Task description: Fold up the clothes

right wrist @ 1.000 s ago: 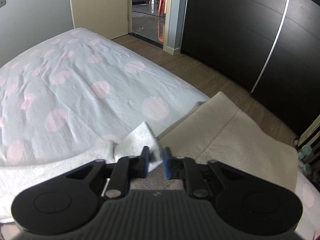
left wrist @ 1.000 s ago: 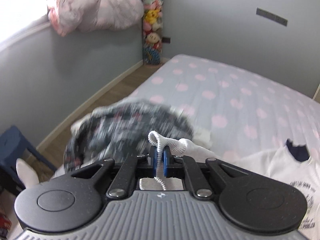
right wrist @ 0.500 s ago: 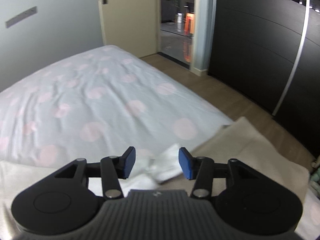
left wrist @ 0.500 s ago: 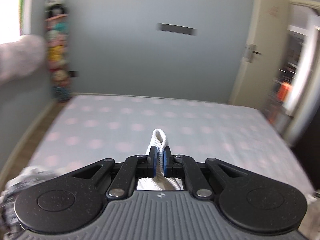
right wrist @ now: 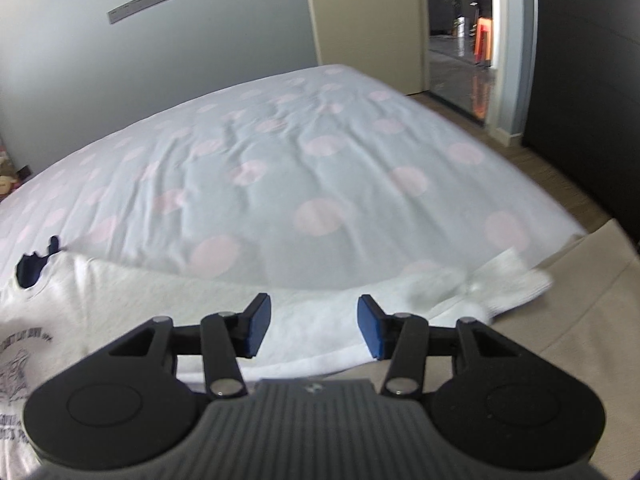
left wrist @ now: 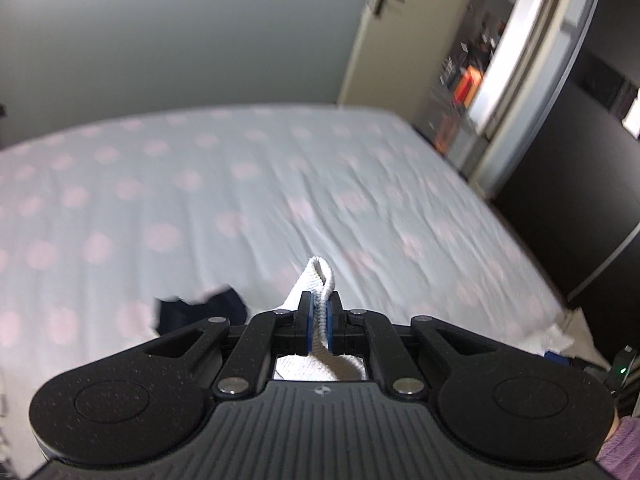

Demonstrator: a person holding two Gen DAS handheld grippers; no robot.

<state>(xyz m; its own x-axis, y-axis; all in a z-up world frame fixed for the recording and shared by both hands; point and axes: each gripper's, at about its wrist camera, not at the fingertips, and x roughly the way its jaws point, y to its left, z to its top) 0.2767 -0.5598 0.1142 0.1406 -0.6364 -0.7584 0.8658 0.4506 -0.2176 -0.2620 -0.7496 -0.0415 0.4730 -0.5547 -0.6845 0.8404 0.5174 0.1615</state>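
A white sweatshirt (right wrist: 120, 304) with a dark navy collar (right wrist: 32, 266) and a dark printed chest graphic lies on the near edge of the bed. Its right sleeve (right wrist: 500, 280) stretches to the bed's right corner, cuff free. My right gripper (right wrist: 312, 326) is open and empty just above that sleeve. My left gripper (left wrist: 318, 322) is shut on the ribbed white cuff (left wrist: 320, 280) of the other sleeve, held above the bed. The navy collar (left wrist: 204, 310) shows just left of it.
The bed (right wrist: 300, 168) has a pale sheet with pink dots. A beige rug (right wrist: 560, 344) lies on the wood floor at the right. A dark wardrobe (right wrist: 592, 80) and an open doorway (right wrist: 460, 20) stand at the right; a grey wall is behind.
My right gripper opened and let go of the right sleeve cuff, which now lies on the bed corner. My left gripper swung right across the bed, still holding its cuff.
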